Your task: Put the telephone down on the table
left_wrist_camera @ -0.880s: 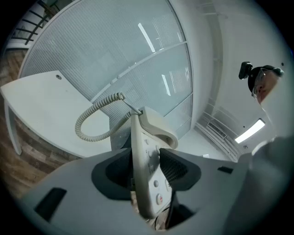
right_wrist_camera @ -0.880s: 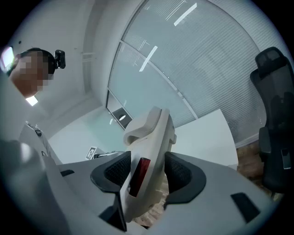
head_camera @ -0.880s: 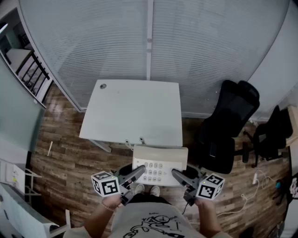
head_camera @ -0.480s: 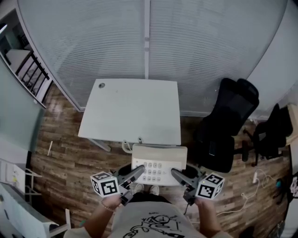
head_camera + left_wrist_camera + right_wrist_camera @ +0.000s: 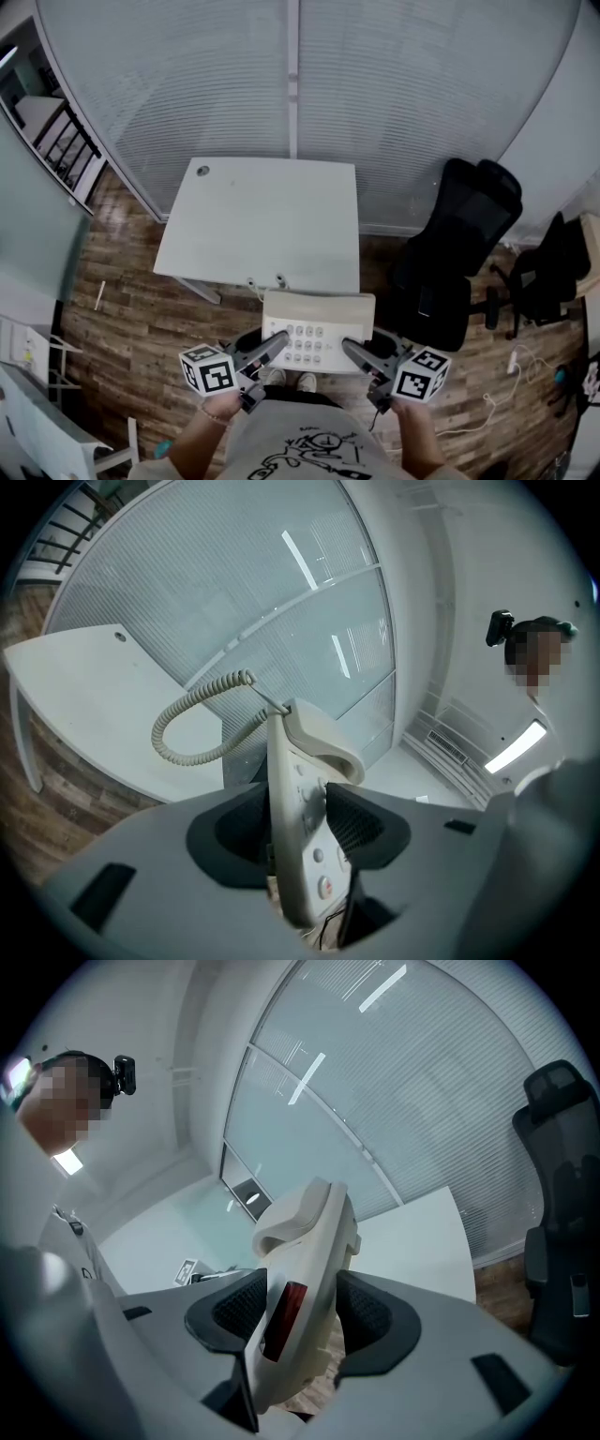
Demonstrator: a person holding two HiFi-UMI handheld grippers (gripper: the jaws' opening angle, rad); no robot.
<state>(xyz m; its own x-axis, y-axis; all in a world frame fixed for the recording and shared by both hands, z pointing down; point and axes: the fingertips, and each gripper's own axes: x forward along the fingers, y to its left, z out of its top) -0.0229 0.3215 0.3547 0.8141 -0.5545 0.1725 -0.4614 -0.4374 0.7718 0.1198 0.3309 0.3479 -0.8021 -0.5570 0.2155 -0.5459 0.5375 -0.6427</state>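
Status: put-down not done. The telephone (image 5: 317,319) is in the air between my two tools, over the wooden floor (image 5: 131,309) and just short of the desk's (image 5: 253,225) near edge. Its far edge looks about level with that edge, but nothing rests on the desk top yet.

Left tool (image 5: 279,343): jaws clamped on the telephone's left end. The left gripper view shows the body edge-on, with both pads against it. Right tool (image 5: 350,348): jaws wide, but pressed on the right end in the same way, one pad on each face. So it's a two-point carry with neither side free.

Left to do, my read: carry it forward over the desk top, lower it until the base sits flat, then open both tools and back out. The desk top is bare where it would land.

Orientation: the long axis runs left to right, from one tool to the other, roughly parallel to the desk's near edge. The keypad face is up, toward the head camera, and about level. The button block is on the near half. The plain raised strip along the far edge is the handset (image 5: 323,741), I think. The coiled cord (image 5: 192,726) comes off the far left corner and loops out toward the desk, hanging free.

Black office chair (image 5: 459,253) is off to the right, well apart from the path.
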